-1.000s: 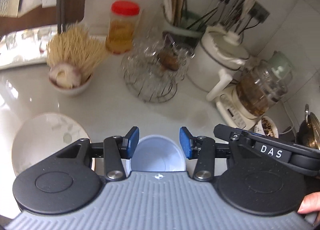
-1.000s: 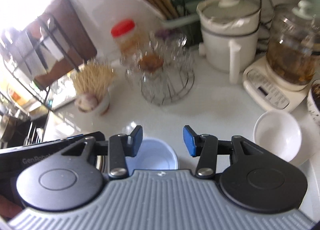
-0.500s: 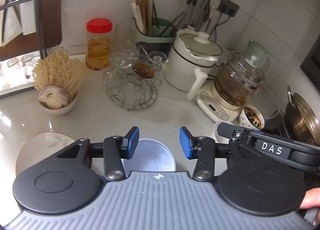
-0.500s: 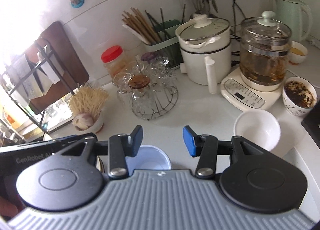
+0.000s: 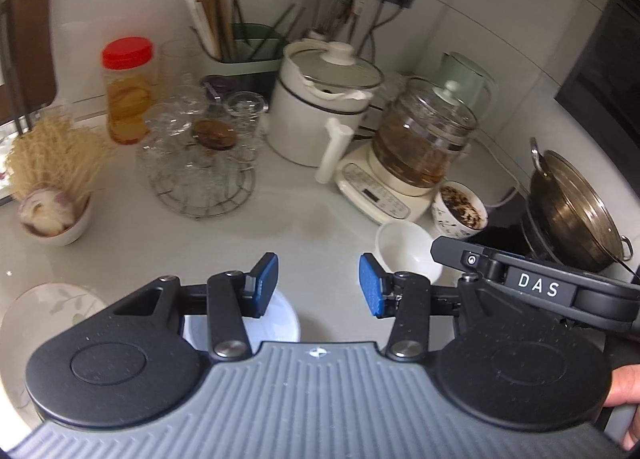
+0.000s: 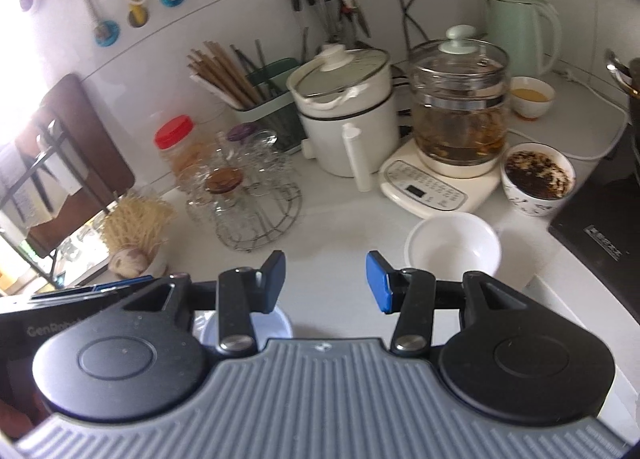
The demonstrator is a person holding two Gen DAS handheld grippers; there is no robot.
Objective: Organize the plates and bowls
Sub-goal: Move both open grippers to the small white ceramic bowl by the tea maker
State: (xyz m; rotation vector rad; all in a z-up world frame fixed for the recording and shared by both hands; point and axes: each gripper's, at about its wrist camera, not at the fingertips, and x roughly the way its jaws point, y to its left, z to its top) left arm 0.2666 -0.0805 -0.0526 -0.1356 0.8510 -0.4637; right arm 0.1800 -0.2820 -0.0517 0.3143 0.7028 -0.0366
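Observation:
A pale blue-white bowl (image 5: 280, 323) sits on the white counter just under my left gripper (image 5: 318, 285), partly hidden by its left finger. The same bowl (image 6: 276, 329) shows low in the right wrist view, below my right gripper (image 6: 326, 279). Both grippers stand open with nothing between the blue pads. A plain white bowl (image 6: 454, 249) rests to the right of the right gripper and also shows as the white bowl (image 5: 406, 245) in the left wrist view. A leaf-patterned plate (image 5: 48, 309) lies at the lower left. The other gripper's black arm (image 5: 532, 287) crosses at right.
Behind stand a wire rack of glasses (image 5: 200, 155), a red-lidded jar (image 5: 128, 91), a white pot (image 6: 346, 115), a glass kettle on its base (image 6: 456, 115), a bowl of dark bits (image 6: 536, 179), a noodle bowl (image 5: 52, 187), a wok (image 5: 572, 211) and a cooktop edge (image 6: 600, 227).
Both views have swung right and pulled back slightly. The blue-white bowl slid from between the fingers to below the left finger. The white bowl and the wok came into the left wrist view.

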